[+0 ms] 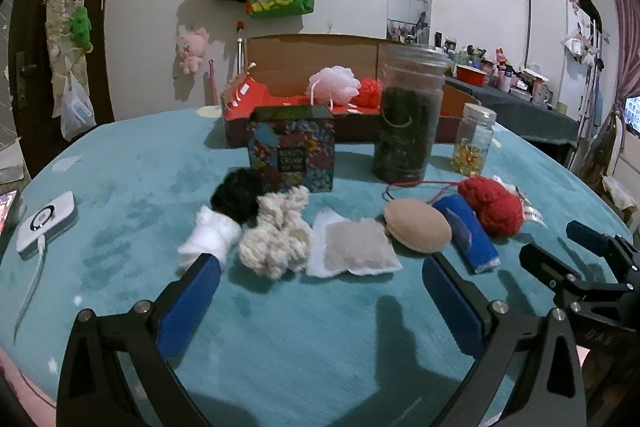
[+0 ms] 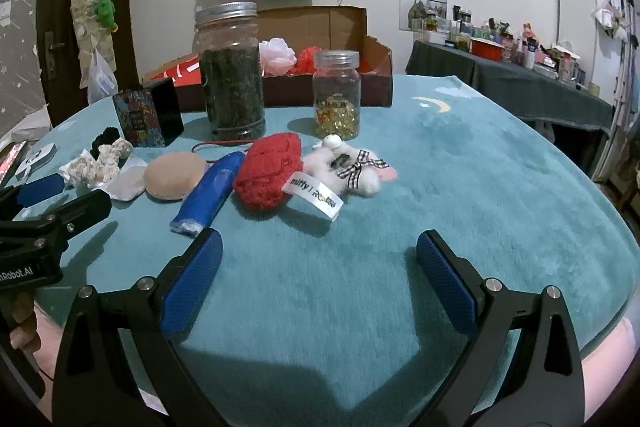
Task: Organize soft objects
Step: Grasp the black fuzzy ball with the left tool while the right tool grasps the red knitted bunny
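Note:
Soft things lie in a row on the teal cloth: a black pompom (image 1: 236, 197), white sock (image 1: 208, 241), cream yarn bundle (image 1: 278, 239), grey pad on white cloth (image 1: 354, 247), beige sponge (image 1: 418, 225), blue roll (image 1: 466, 233) and red knit piece (image 1: 492, 205). In the right wrist view the red knit piece (image 2: 268, 177) lies beside a small white plush (image 2: 352, 167) with a checked bow. A cardboard box (image 1: 320, 63) at the back holds a pink puff (image 1: 334, 85) and a red puff (image 1: 368, 93). My left gripper (image 1: 320, 283) and right gripper (image 2: 318, 267) are open and empty, short of the row.
A tall jar of dark leaves (image 1: 410, 115), a small jar of yellow capsules (image 1: 474, 143) and a patterned box (image 1: 292, 151) stand between the row and the cardboard box. A white device with a cable (image 1: 46, 221) lies at the left. A cluttered side table (image 2: 500, 67) stands at the right.

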{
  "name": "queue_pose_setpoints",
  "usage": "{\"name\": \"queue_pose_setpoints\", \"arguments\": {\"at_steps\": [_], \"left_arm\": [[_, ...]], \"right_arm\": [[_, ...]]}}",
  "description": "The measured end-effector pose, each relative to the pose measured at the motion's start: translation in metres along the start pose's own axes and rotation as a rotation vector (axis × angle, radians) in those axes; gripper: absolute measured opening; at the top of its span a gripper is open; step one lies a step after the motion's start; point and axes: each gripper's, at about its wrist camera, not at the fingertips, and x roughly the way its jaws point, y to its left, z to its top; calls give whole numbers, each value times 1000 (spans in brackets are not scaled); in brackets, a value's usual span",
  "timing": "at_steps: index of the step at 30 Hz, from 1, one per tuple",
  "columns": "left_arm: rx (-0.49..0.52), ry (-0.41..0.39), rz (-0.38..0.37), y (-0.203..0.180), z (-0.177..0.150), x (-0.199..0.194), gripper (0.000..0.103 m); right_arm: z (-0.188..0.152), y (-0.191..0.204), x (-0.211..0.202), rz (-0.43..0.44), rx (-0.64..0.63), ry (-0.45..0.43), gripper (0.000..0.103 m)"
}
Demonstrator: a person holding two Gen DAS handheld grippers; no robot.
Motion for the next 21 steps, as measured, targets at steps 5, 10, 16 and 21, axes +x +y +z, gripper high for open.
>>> {"name": "queue_pose_setpoints", "arguments": {"at_steps": [5, 10, 16, 21], "left_arm": [[-3, 7, 19, 12, 11, 4, 103], [-6, 29, 50, 29, 22, 11, 103], [-11, 45, 62, 49, 41, 22, 103], [-5, 100, 36, 60, 52, 39, 92]], "right_arm": [[12, 5, 1, -4, -19, -20, 99], [28, 12, 7, -8, -47, -26, 99], [50, 16, 18, 5, -56, -5, 99], [62, 17, 29, 7, -72, 25, 99]]}}
